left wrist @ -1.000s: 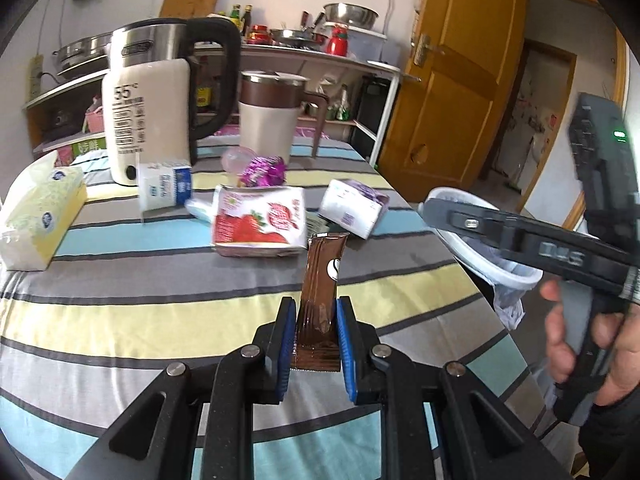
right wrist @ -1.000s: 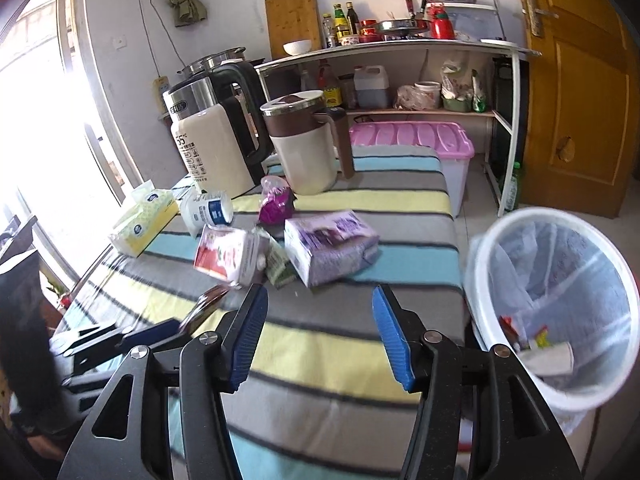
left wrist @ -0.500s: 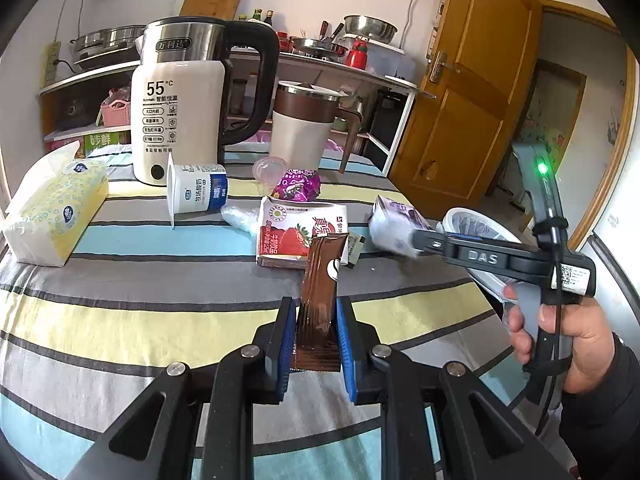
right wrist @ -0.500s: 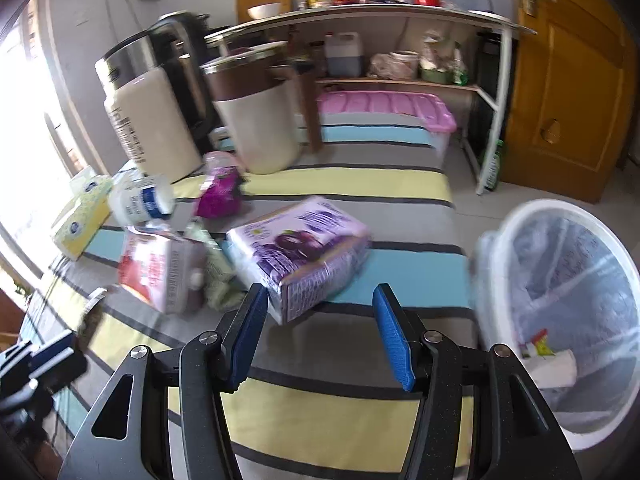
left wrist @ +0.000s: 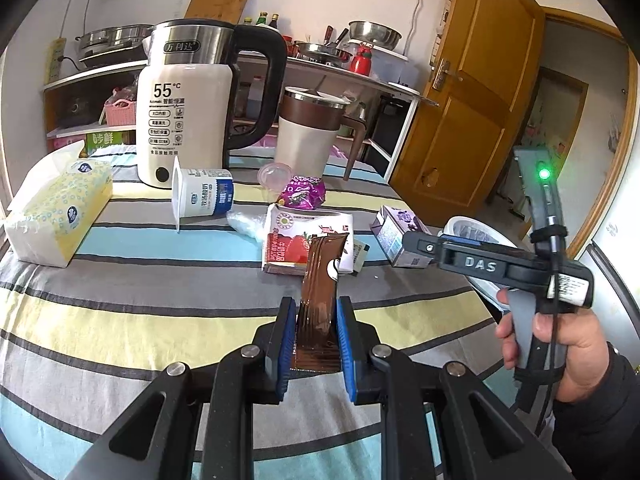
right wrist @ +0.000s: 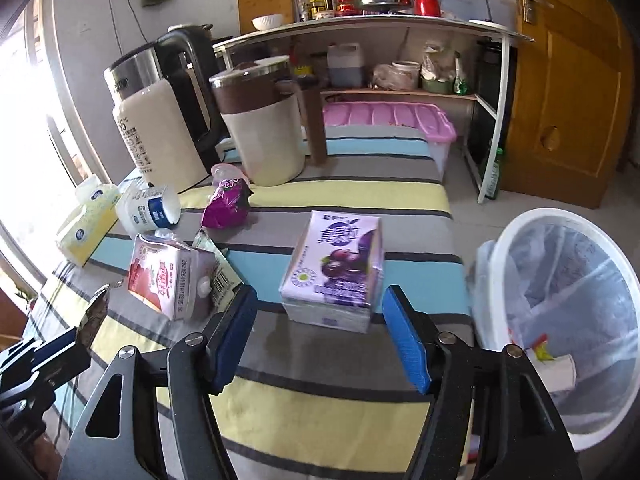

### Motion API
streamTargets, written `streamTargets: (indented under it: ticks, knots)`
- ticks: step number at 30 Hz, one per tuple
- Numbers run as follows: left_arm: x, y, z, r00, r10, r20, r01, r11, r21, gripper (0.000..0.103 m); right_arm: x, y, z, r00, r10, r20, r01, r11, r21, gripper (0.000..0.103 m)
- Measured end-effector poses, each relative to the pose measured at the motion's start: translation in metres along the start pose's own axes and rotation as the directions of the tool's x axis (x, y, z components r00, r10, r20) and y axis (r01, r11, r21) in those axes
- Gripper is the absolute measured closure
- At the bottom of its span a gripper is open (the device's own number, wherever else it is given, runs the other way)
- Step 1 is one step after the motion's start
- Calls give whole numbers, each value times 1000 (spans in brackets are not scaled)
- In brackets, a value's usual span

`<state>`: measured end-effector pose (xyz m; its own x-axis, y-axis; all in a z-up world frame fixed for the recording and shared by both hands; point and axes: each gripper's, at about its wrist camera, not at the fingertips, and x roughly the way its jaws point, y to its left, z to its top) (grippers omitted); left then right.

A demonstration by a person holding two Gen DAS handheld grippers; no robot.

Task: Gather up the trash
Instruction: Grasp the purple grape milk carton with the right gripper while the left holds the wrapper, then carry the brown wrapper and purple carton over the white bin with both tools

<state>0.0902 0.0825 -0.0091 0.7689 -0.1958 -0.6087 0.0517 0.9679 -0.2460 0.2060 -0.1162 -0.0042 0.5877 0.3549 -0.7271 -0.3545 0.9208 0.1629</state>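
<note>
My left gripper (left wrist: 314, 332) is shut on a brown snack wrapper (left wrist: 322, 284), held above the striped table. My right gripper (right wrist: 320, 332) is open, its jaws on either side of the near end of a purple drink carton (right wrist: 334, 268) lying on the table; it also shows in the left wrist view (left wrist: 400, 242). A red strawberry carton (right wrist: 162, 280), a purple wrapper (right wrist: 226, 204) and a tipped yogurt cup (right wrist: 150, 210) lie further left. A white trash bin (right wrist: 560, 308) with a clear liner stands beside the table at the right.
A kettle (left wrist: 184, 112), a brown-and-cream jug (left wrist: 310, 132) and a yellow tissue pack (left wrist: 60, 208) stand at the table's far side. A pink-lidded box (right wrist: 388, 120) and shelves are behind. A wooden door (right wrist: 568, 80) is at the right.
My right gripper has moved forward and left over the table until the purple carton lies between its open jaws. My left gripper has kept the brown wrapper and swung a little left.
</note>
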Motion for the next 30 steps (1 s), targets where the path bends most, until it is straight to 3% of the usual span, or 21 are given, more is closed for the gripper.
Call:
streamTargets:
  ticks: [8, 9, 30]
  knots:
    - [6, 3, 0, 1000, -6, -10, 6, 1000, -11, 82, 19, -3, 6, 997, -63, -34, 64, 998, 26, 38]
    - [7, 3, 0, 1000, -7, -12, 7, 1000, -10, 82, 18, -4, 6, 998, -61, -30, 62, 998, 31, 45]
    - [11, -31, -5, 999, -8, -47, 10, 1000, 27, 82, -47, -14, -37, 1000, 26, 3, -26, 999, 21, 47]
